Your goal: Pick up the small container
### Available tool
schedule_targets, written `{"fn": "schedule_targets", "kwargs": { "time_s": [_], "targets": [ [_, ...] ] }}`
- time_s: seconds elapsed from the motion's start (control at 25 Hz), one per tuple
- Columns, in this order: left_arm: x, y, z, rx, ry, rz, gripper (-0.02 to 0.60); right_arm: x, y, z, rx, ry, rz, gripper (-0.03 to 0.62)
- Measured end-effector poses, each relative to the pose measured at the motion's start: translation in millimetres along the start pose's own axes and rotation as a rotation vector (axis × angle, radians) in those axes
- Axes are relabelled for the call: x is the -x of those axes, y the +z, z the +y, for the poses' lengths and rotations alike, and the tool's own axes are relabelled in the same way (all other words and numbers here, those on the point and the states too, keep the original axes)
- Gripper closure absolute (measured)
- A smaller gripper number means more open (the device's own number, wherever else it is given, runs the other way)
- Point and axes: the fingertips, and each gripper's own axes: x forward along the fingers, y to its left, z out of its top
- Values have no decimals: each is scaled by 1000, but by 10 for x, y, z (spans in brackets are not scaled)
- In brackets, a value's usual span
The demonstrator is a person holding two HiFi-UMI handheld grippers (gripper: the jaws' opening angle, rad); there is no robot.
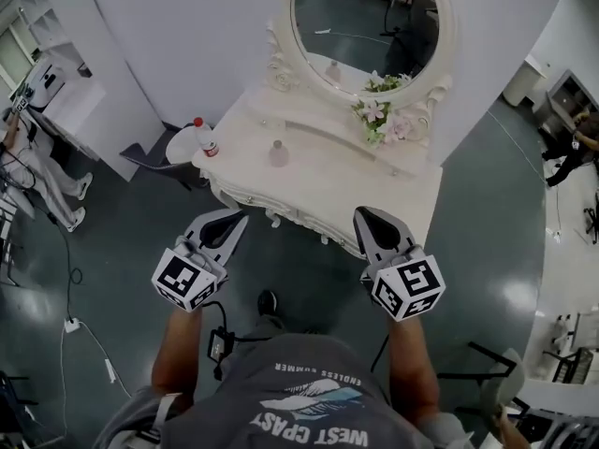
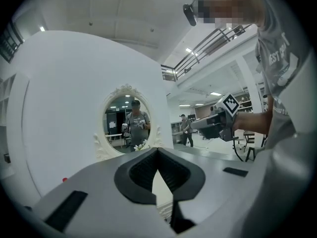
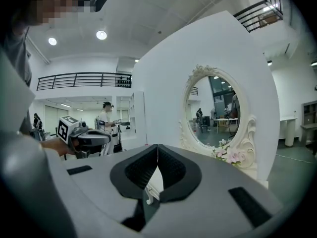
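A clear plastic bottle with a red cap [image 1: 202, 137] is standing at the cream carved bench's [image 1: 318, 190] left edge. The left gripper [image 1: 232, 219], jaws clenched empty, is hovering before it. The small pinkish container [image 1: 278, 153] is sitting mid-bench. The right gripper's [image 1: 363, 215] jaws are likewise clenched.

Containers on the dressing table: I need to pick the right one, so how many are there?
2: a red-capped bottle at the table's left corner and a small container near the middle. The flowers may hide others.
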Motion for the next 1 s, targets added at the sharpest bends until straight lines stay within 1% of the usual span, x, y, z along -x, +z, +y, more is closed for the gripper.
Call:
{"fn": "schedule_targets", "kwargs": {
  "time_s": [0.16, 0.28, 0.6, 0.8, 1.0],
  "targets": [
    [-297, 23, 236, 6, -69, -27, 565, -161, 53, -151, -2, -71, 7, 568],
    [-458, -24, 403, 6, -119, -28, 566, -303, 71, -195, -10, -112, 8, 568],
    [-738, -90, 805, -7, -222, -28, 566, -605, 122, -279, -25, -212, 0, 569],
    [-845, -106, 1061, -24, -270, -35, 566, -778, 190, -285, -29, -268, -13, 568],
    [-890, -222, 1265, -19, -301, -33, 566, -885, 200, -253, -30, -317, -15, 568]
  ]
}}
